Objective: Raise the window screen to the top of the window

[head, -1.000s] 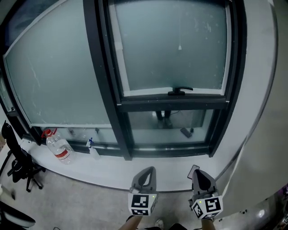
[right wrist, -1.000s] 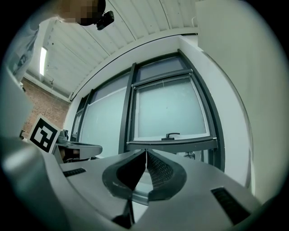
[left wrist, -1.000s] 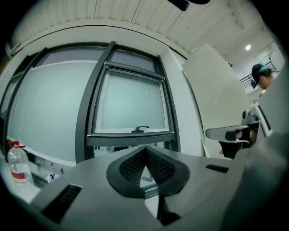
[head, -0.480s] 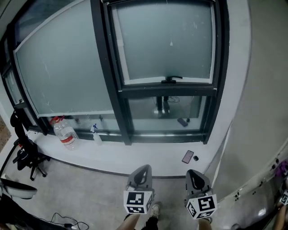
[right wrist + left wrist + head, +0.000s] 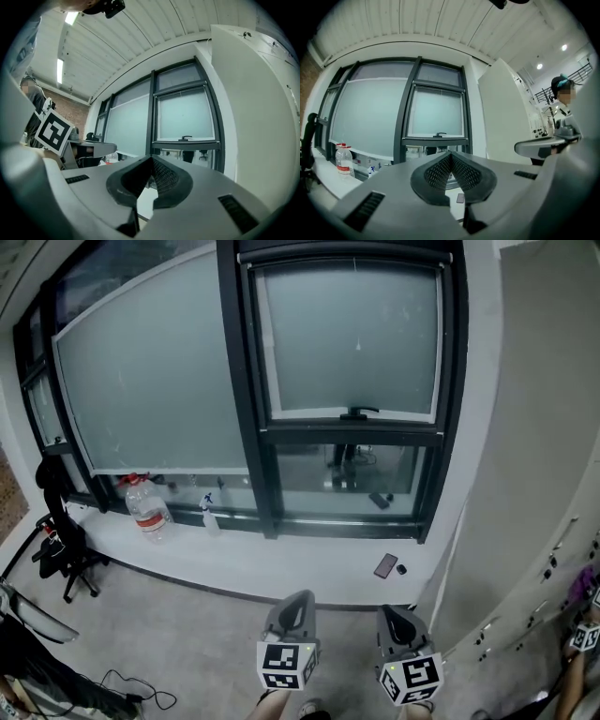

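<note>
The window screen (image 5: pixel 352 334) is a frosted panel in the right-hand dark frame, with its bottom bar and black handle (image 5: pixel 356 412) sitting above a strip of clear glass. Both grippers are low in the head view, over the floor and well short of the sill. My left gripper (image 5: pixel 296 601) is shut with nothing in it; the left gripper view has its pads meeting (image 5: pixel 450 164) below the distant handle (image 5: pixel 439 135). My right gripper (image 5: pixel 394 615) beside it is also shut and empty, its jaws (image 5: pixel 151 168) pointing level toward the screen (image 5: pixel 185 117).
On the white sill (image 5: pixel 309 568) stand a large water bottle (image 5: pixel 148 507) and a spray bottle (image 5: pixel 210 517), with a phone (image 5: pixel 385 565) lying at the right. A black office chair (image 5: pixel 61 540) is at the left, a white wall (image 5: pixel 525 474) at the right. A person (image 5: pixel 562 98) stands nearby.
Both grippers and the view have drawn back from the window, which now looks smaller and farther. More floor and the chair show. Both grippers have stayed shut.
</note>
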`<state>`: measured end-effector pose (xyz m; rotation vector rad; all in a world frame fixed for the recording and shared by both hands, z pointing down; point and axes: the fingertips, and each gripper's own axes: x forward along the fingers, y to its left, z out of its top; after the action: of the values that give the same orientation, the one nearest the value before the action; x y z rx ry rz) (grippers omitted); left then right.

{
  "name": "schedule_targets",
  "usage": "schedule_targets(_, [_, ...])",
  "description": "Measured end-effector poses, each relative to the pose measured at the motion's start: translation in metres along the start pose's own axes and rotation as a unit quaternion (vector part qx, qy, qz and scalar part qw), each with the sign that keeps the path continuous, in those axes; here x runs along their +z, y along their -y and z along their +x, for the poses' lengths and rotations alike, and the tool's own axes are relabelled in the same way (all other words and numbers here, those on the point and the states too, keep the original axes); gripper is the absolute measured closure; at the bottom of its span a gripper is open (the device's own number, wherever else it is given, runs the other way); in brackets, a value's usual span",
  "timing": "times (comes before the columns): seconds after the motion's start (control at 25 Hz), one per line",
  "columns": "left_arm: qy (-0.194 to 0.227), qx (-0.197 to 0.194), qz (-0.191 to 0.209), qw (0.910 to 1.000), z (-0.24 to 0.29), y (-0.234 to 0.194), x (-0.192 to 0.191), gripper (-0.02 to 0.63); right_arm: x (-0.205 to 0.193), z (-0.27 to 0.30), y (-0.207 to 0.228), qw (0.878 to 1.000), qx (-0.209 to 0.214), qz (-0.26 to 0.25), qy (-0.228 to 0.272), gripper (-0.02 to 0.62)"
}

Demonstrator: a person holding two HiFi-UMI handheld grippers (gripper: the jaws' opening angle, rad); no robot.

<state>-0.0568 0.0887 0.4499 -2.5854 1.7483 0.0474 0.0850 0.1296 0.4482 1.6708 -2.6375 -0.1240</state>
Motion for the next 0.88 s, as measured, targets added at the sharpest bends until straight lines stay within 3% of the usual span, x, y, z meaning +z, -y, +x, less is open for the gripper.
schedule_targets(0.68, [0.007,-0.022,-0.003,0.9997,-0.031,-0.003,0.015,0.604,0.021,-0.023,-0.019,0.998,-0.023,0.055,0.034,0.589])
schedule_targets(0.88, [0.007,-0.027,-0.005,0.9996,-0.034,-0.008,0.013,0.604,0.022,-0.019,-0.018,0.998,-0.046,0.032,0.027,0.589])
